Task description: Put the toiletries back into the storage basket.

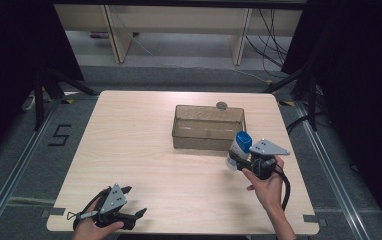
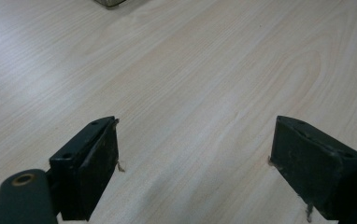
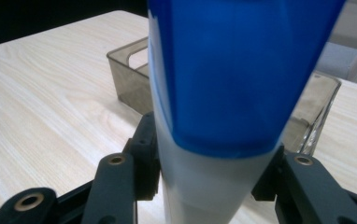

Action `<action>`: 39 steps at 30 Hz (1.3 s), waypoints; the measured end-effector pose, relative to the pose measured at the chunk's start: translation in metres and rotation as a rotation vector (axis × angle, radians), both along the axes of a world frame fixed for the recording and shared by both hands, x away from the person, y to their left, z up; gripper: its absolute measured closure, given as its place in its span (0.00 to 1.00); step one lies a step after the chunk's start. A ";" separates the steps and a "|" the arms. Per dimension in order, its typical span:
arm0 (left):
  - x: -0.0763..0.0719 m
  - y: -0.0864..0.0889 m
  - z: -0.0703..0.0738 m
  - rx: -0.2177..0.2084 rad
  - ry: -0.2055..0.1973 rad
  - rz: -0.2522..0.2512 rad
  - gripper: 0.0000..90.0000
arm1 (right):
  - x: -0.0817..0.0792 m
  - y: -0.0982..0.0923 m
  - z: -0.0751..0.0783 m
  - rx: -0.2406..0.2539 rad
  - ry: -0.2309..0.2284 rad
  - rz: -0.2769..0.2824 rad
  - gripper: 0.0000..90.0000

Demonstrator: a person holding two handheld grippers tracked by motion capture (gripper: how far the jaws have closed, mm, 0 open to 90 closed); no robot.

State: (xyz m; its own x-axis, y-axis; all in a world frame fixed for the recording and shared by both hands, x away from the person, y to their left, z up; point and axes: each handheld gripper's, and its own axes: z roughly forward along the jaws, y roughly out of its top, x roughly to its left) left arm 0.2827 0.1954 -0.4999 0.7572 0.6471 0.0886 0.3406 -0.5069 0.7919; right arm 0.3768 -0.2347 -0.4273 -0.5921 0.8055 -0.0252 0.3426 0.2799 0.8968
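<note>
Jaws of the right claw (image 1: 235,159) press on both sides of a white bottle (image 1: 238,150) with a blue cap (image 1: 243,138), so we read this claw as clamped on the bottle's white body. In the right gripper view the two black jaws meet the white part at either side, with the blue cap (image 3: 235,70) rising large above them. In the high view the bottle stands roughly upright, at about four o'clock on the bench (image 1: 144,150), just beside the near right corner of a clear smoky bin (image 1: 209,127); whether its base touches the bench we cannot tell from here, since the claw hides it. The hand (image 1: 269,187) behind the claw comes in from five o'clock, with a black cable looping down beside the wrist.

Outward from there, the bin sits a little past centre toward one o'clock, open at the top. A small round grey thing (image 1: 222,105) lies just behind its far wall.

At seven o'clock, near the front edge, our left claw (image 1: 134,205) rests low over the bench, well apart from the bottle and bin. Its jaws stand wide apart in the left gripper view, with bare wood grain (image 2: 190,93) between them and nothing in their hold.
</note>
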 end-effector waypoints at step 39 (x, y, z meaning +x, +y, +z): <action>0.000 -0.001 -0.001 -0.022 0.004 0.004 0.17 | 0.041 -0.025 0.046 0.000 -0.051 -0.097 0.62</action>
State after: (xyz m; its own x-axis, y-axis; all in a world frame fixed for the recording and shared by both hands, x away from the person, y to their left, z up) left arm 0.2828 0.1947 -0.5013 0.7551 0.6517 0.0715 0.3453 -0.4881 0.8016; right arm 0.4181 -0.2595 -0.3817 -0.5090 0.8591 -0.0530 0.3222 0.2472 0.9138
